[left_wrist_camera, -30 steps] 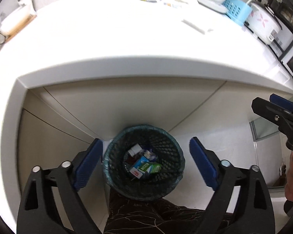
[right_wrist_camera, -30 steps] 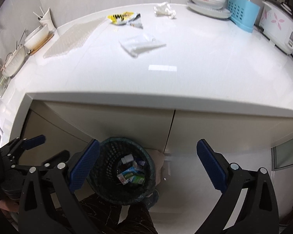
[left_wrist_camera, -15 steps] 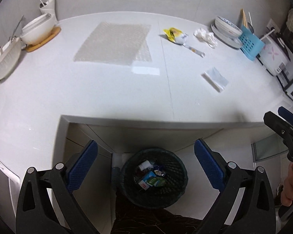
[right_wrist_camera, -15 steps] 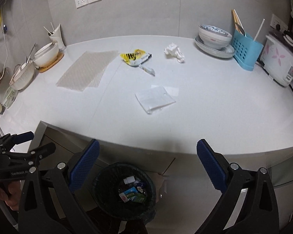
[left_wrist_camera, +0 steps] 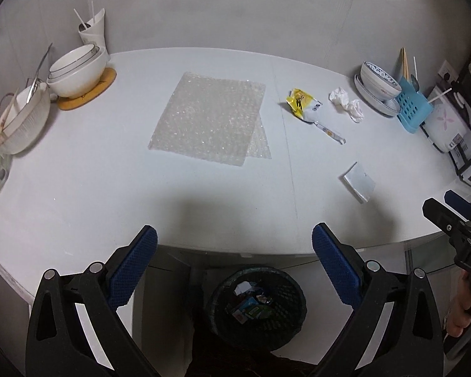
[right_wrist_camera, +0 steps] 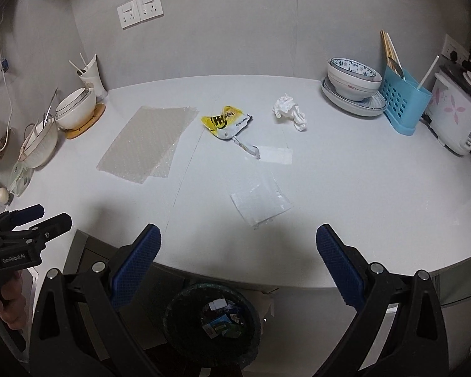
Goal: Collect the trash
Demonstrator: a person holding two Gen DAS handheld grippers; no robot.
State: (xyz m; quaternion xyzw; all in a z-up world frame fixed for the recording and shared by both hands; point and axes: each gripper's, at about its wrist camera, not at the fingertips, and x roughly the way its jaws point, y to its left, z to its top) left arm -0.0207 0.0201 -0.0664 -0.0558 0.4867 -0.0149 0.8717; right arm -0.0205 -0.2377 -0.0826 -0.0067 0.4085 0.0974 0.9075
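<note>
On the white counter (left_wrist_camera: 110, 188) lie a sheet of bubble wrap (left_wrist_camera: 210, 122) (right_wrist_camera: 147, 144), a yellow and white snack wrapper (left_wrist_camera: 304, 106) (right_wrist_camera: 226, 122), a crumpled white tissue (left_wrist_camera: 347, 103) (right_wrist_camera: 290, 111) and a clear plastic bag (left_wrist_camera: 359, 182) (right_wrist_camera: 259, 198). A black mesh bin (left_wrist_camera: 257, 308) (right_wrist_camera: 213, 320) with trash in it stands on the floor below the counter edge. My left gripper (left_wrist_camera: 234, 260) and my right gripper (right_wrist_camera: 238, 257) are both open and empty, over the counter's front edge above the bin.
White bowls (left_wrist_camera: 77, 69) on a wooden coaster and a strainer (left_wrist_camera: 22, 119) stand at the left. A bowl on plates (right_wrist_camera: 353, 84), a blue utensil holder (right_wrist_camera: 402, 100) and a rice cooker (right_wrist_camera: 458, 116) stand at the right. Wall sockets (right_wrist_camera: 139, 9) are behind.
Both grippers have risen from down by the bin to above counter height and now look across the counter. Both stayed open and empty.
</note>
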